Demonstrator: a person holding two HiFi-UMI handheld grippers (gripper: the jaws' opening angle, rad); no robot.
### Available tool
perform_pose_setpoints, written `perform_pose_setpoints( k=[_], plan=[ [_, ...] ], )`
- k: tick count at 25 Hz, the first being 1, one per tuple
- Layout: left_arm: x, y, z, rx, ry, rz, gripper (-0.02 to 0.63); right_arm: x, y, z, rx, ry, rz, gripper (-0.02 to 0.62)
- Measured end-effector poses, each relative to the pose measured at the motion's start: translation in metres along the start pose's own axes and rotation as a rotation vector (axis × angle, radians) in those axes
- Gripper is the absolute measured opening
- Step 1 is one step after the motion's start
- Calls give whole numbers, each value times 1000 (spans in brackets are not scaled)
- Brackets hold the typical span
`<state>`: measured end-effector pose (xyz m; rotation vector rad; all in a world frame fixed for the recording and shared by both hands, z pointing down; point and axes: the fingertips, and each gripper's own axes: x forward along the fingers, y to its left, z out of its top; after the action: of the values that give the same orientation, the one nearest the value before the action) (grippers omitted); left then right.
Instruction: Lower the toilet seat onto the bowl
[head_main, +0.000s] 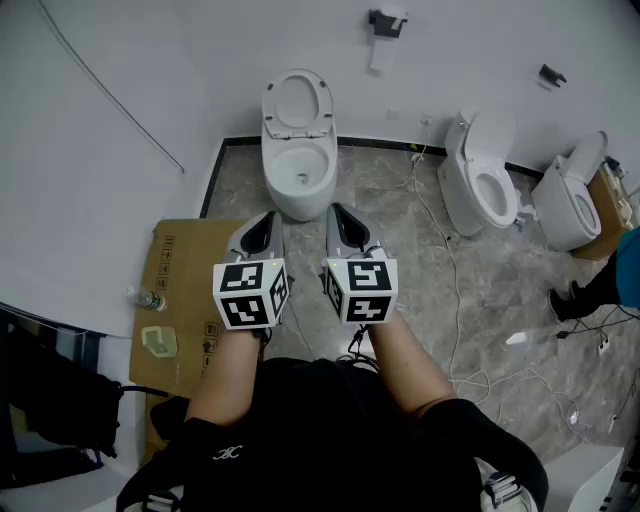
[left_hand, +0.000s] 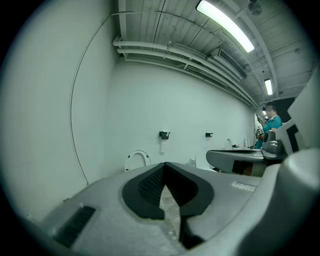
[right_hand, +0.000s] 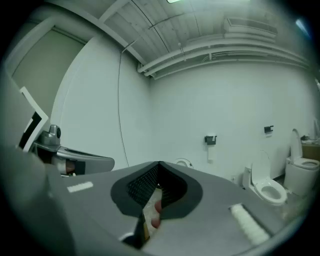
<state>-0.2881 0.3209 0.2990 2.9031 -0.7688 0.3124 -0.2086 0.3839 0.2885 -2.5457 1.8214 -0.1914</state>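
The toilet seat (head_main: 269, 105) stands upright against the wall behind its bowl (head_main: 300, 172), not yet lowered, and both my grippers are short of it. The left gripper (head_main: 267, 217) and right gripper (head_main: 336, 210) hang side by side just in front of the bowl, each with its jaws closed tip to tip and nothing between them. My worry is the let-down. With the jaws together I can only push or hook the rim, so if a tip nudges the seat past its balance point and does not follow it, the seat will likely drop and slam on the porcelain. A tip could also skid off the smooth rim. The way straight ahead to the bowl looks free. Left of the bowl a flattened cardboard sheet (head_main: 178, 290) lies on the floor with a small bottle (head_main: 148, 298) and a pale dish-like thing (head_main: 158, 342) on it, and it might slide underfoot. Right of the bowl, cables (head_main: 440, 225) trail across the floor, a tripping risk, and beyond them stand two more toilets (head_main: 485, 180). A person in teal (head_main: 612, 278) is farther right.
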Motion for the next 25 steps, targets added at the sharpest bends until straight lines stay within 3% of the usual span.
perform_pose_setpoints(
  k=[15,25],
  plan=[
    [11,-31,-7,20,19,-76,8,-8,-19,-10,9,18,6,8],
    [45,-16,-3,16,22,-84,8,25,-27,-11,-39,23,1,8]
  ],
)
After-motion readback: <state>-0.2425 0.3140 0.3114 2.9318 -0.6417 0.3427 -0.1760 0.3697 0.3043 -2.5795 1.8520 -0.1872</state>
